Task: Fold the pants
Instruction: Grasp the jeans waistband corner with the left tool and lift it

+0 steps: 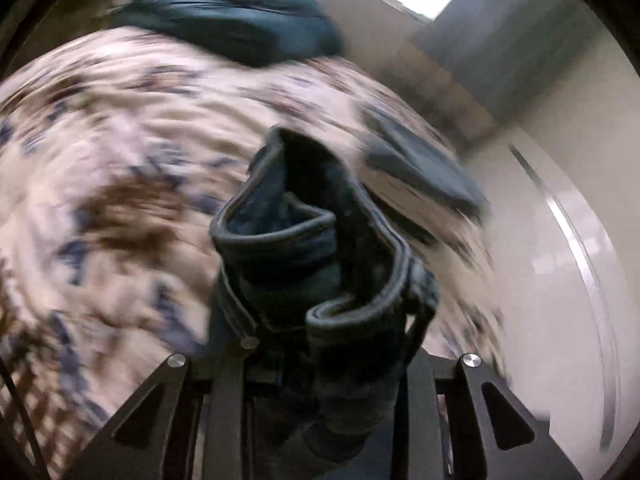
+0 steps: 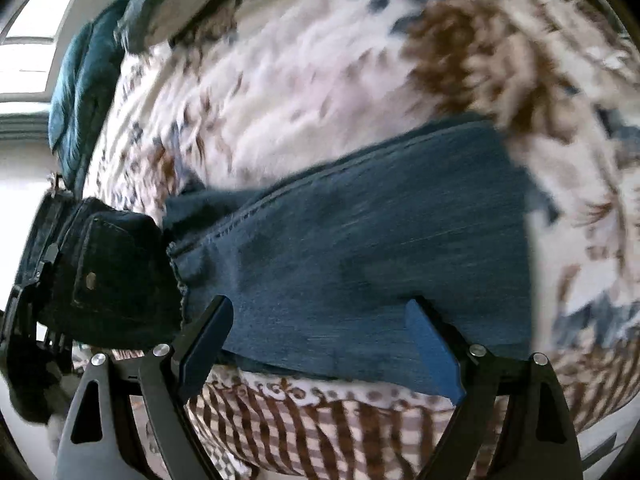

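The left hand-held gripper (image 1: 320, 344) is clenched on the bunched waistband of the dark blue denim pants (image 2: 360, 240), lifted off the patterned bedspread (image 2: 320, 80). Their legs lie flat crosswise just beyond the released right hand-held gripper (image 2: 320, 344), which is nearer them.

Bare patterned bedspread (image 2: 304, 92) beyond the jeans (image 2: 360, 240), teal pillow (image 2: 84, 92) at far edge

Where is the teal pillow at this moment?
In the left wrist view the teal pillow lies at the top, at the far edge of the patterned bedspread. In the right wrist view it is at the upper left, far beyond the jeans.
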`<state>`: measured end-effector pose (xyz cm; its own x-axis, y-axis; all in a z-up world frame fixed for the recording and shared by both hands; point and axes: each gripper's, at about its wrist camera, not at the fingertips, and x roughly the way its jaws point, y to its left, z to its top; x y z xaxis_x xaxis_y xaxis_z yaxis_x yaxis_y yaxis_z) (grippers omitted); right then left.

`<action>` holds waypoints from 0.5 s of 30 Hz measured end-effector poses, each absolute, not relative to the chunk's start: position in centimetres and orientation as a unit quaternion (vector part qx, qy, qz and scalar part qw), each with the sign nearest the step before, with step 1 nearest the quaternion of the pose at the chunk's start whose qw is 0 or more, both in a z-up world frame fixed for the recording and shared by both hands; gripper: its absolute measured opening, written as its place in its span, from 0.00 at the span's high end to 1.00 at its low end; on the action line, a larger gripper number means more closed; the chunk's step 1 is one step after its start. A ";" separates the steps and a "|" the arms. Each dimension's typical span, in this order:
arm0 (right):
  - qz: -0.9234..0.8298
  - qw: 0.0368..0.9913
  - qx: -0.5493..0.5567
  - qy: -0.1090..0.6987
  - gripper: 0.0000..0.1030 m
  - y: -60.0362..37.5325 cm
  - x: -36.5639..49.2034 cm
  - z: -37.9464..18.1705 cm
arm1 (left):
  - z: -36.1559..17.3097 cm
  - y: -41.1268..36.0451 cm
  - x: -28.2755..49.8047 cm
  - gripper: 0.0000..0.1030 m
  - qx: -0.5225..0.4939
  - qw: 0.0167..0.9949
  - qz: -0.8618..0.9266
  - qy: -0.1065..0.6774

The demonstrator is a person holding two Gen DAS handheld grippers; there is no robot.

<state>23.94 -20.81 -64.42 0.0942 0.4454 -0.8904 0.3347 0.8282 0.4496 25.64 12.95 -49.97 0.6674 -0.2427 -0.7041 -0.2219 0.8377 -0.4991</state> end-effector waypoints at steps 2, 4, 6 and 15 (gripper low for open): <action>0.030 0.689 0.300 0.659 0.12 -23.0 23.4 -63.5 | -49.4 7.4 25.5 0.78 -0.252 0.869 -0.063 0.422; 0.010 0.694 0.305 0.652 0.12 -25.8 22.6 -63.0 | -49.7 1.6 24.8 0.78 -0.219 0.859 -0.123 0.445; -0.019 0.695 0.309 0.649 0.12 -28.8 21.8 -63.1 | -51.2 -3.7 23.8 0.78 -0.194 0.839 -0.176 0.476; -0.091 0.667 0.348 0.652 0.12 -37.8 17.8 -65.1 | -59.0 -13.9 21.8 0.77 -0.071 0.773 -0.246 0.580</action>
